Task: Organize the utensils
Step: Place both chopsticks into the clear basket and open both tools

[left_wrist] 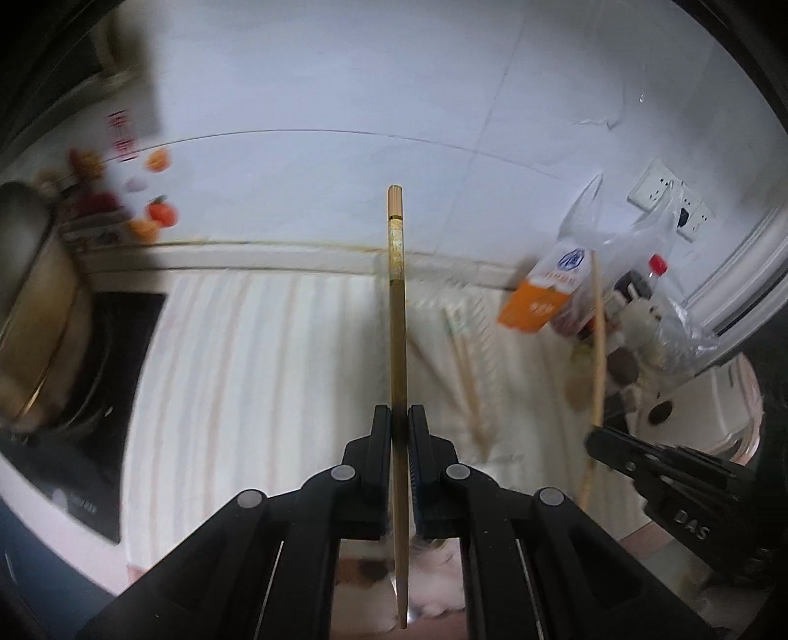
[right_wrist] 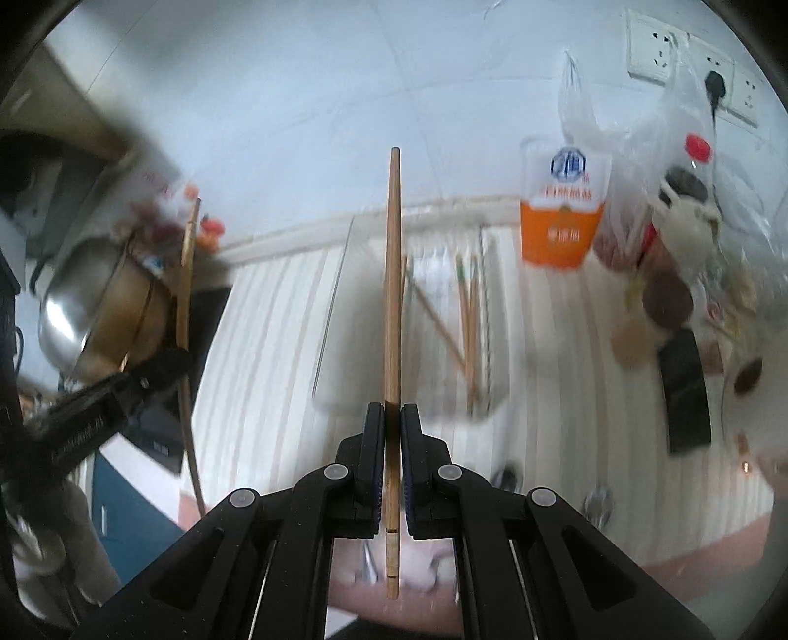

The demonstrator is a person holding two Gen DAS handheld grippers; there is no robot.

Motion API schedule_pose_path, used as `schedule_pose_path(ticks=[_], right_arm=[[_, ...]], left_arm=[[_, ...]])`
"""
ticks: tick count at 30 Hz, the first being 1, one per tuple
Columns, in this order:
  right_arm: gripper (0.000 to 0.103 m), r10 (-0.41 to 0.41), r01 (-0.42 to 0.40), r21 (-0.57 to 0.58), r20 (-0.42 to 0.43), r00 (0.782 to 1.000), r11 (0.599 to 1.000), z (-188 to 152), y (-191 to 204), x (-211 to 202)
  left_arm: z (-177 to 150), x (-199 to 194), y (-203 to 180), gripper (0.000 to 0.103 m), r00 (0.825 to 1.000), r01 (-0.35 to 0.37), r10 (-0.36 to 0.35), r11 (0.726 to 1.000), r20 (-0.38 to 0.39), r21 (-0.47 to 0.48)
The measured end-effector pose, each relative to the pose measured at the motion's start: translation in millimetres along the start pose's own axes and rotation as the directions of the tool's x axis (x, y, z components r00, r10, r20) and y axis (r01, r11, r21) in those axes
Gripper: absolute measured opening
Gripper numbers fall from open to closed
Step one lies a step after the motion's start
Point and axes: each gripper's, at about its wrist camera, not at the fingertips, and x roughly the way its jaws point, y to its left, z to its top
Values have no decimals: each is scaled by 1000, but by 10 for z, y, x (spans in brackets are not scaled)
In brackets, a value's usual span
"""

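Observation:
My left gripper [left_wrist: 400, 418] is shut on a dark bamboo chopstick [left_wrist: 396, 305] that stands upright above the striped cloth [left_wrist: 236, 374]. My right gripper [right_wrist: 392, 416] is shut on a lighter wooden chopstick [right_wrist: 393, 275], also upright. Each gripper shows in the other's view: the right one [left_wrist: 598, 438] with its chopstick [left_wrist: 598, 344] at the right, the left one [right_wrist: 172, 362] with its chopstick [right_wrist: 186, 305] at the left. Several more chopsticks [right_wrist: 468, 315] lie in a white tray [right_wrist: 492, 354] on the cloth ahead.
A steel pot [left_wrist: 34, 305] sits on a black cooktop [left_wrist: 113, 374] at the left. An orange-and-white carton [right_wrist: 561, 216], plastic bags and a red-capped bottle [right_wrist: 697, 147] crowd the back right by the wall sockets [right_wrist: 655, 44]. A black flat object [right_wrist: 687, 389] lies at the right.

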Motion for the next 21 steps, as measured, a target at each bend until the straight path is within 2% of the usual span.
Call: schedule_pose_path(ticks=[4,9,13,17,20,21], right_arm=[[6,26,-26,38,-22,999,999,495,-171,267],[6,37,-31,76,-89,995,997,859,-349,774],[6,54,-35,124,-156,986,992,952,-484,1173],[7,60,-31,146,-200,978,989,914,-565,1423],[8,42,-13,122,-237,971,992,929,-563,1581],[15,41,-10,123,-249,968,992,926,-565,1608]], left_arm=[[385,452,-173,4,995,50,-52,998,-80,-27],[636,999,-274,4,982,57,-66,997,-179,-53],[691,1359,-218,4,963,59,-82,994,-256,-96],[682,1530,-197,6,949,63,-94,992,-301,-112],[676,1553,-219,6,944,13,-44,995,-326,-98],[683,1544,-214,7,945,1,-32,996,-324,-94]])
